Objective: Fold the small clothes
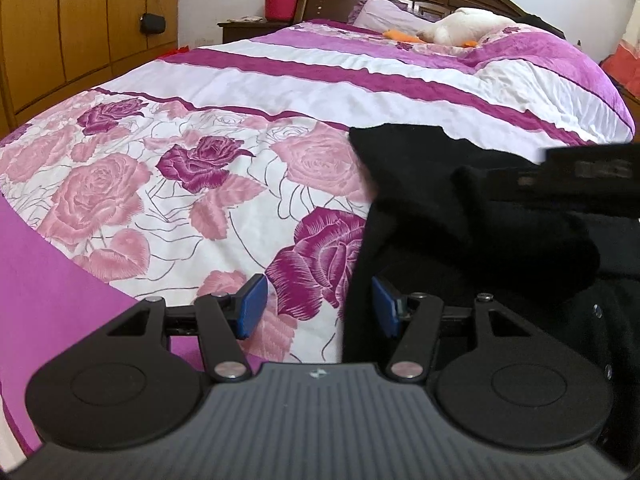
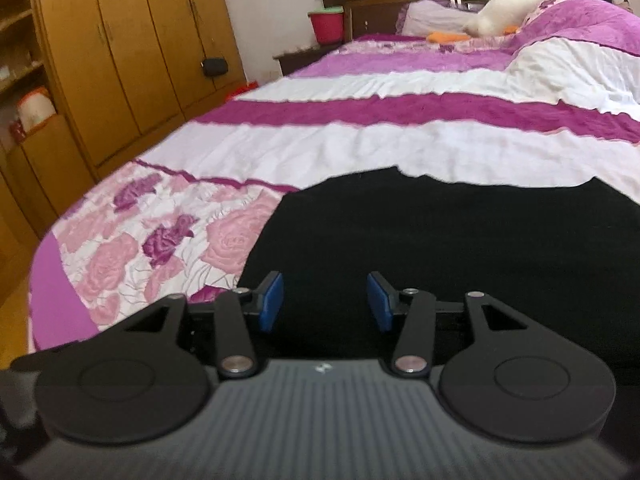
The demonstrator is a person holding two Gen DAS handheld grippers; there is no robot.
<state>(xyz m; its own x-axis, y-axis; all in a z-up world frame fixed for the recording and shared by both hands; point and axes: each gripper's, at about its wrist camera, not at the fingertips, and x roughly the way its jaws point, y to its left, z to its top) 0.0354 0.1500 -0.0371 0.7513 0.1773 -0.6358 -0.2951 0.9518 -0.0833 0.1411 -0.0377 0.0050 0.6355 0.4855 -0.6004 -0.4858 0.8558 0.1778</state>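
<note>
The black garment (image 2: 440,240) lies spread on the flowered bedspread (image 1: 160,184), directly under and ahead of the right gripper (image 2: 325,300), whose blue pads stand apart with only cloth beneath them and nothing pinched. The left gripper (image 1: 320,306) is also spread and empty, straddling the garment's left edge so that one pad is over the bedspread and the other over the cloth, probably lined up to take that edge for a fold.
</note>
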